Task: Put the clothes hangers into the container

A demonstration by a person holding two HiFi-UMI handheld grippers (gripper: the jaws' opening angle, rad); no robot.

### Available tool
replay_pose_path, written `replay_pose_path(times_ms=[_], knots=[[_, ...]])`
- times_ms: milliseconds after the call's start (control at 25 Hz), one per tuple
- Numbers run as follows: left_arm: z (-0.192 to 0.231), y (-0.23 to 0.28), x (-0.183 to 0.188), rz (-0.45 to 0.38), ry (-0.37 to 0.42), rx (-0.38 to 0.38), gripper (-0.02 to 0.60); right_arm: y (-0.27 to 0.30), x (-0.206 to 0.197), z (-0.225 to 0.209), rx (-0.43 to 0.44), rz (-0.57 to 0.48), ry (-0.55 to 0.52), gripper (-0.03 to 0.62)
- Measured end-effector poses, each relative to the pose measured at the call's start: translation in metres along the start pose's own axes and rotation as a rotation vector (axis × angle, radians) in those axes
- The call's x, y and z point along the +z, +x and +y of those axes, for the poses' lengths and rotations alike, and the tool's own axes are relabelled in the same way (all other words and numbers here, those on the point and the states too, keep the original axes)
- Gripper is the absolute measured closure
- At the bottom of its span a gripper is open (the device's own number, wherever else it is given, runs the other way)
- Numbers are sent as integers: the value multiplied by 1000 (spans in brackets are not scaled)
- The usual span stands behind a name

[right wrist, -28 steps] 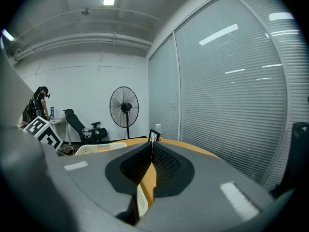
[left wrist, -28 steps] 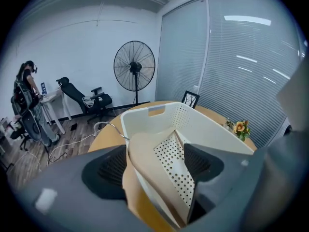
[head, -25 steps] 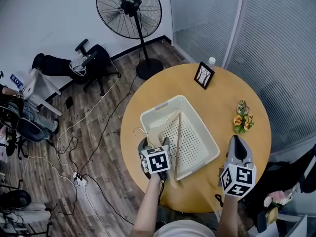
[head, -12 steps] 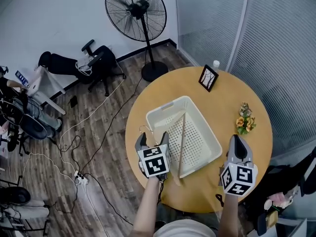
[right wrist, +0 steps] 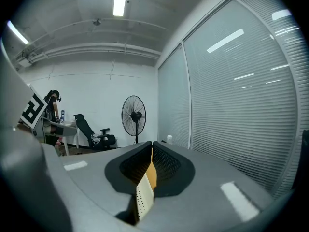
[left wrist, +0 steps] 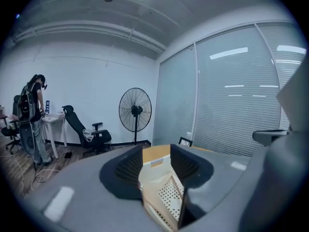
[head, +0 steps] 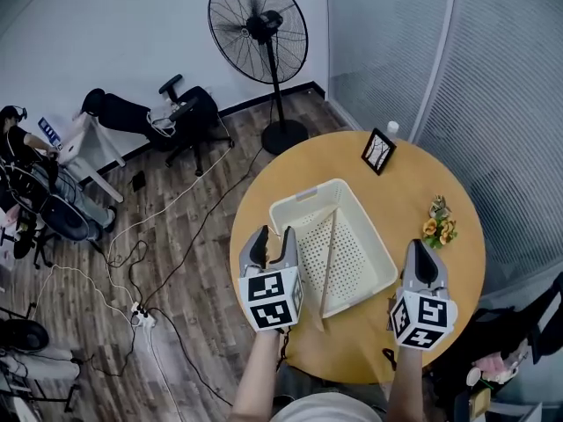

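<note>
A white perforated basket stands in the middle of the round wooden table. A wooden clothes hanger lies in it, one end poking over the near rim. My left gripper hovers just off the basket's near-left corner, open, with nothing between its fingers. In the left gripper view the basket and the hanger show past the spread jaws of the left gripper. My right gripper hangs over the table, right of the basket, shut and empty. The right gripper shows its jaws nearly touching.
A small picture frame, a bottle and a bunch of flowers sit at the table's far and right edge. A standing fan, an office chair, floor cables and a person are off to the left.
My left gripper has pulled back and up from the hanger at the basket's near-left rim, and the hanger now rests in the basket. The right gripper has stayed put.
</note>
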State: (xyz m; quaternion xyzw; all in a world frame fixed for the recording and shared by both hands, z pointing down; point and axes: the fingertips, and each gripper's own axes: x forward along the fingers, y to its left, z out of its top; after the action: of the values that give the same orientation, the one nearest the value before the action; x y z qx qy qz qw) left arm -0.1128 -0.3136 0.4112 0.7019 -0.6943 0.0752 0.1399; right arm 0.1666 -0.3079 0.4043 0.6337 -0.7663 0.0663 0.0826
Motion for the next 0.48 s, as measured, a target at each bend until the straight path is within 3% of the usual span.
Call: replay_pose_path(times_ms=[120,240,480], knots=[[2,-11,16,-59,19,20,460,-1,8,3,8,-19,-5,562],[6,-21,28,-101,53,53,580,-1,16,5,15,-40,-3,562],[5,-35,42,-158,51,47,580,-3,26,9,35,-82,-20,563]])
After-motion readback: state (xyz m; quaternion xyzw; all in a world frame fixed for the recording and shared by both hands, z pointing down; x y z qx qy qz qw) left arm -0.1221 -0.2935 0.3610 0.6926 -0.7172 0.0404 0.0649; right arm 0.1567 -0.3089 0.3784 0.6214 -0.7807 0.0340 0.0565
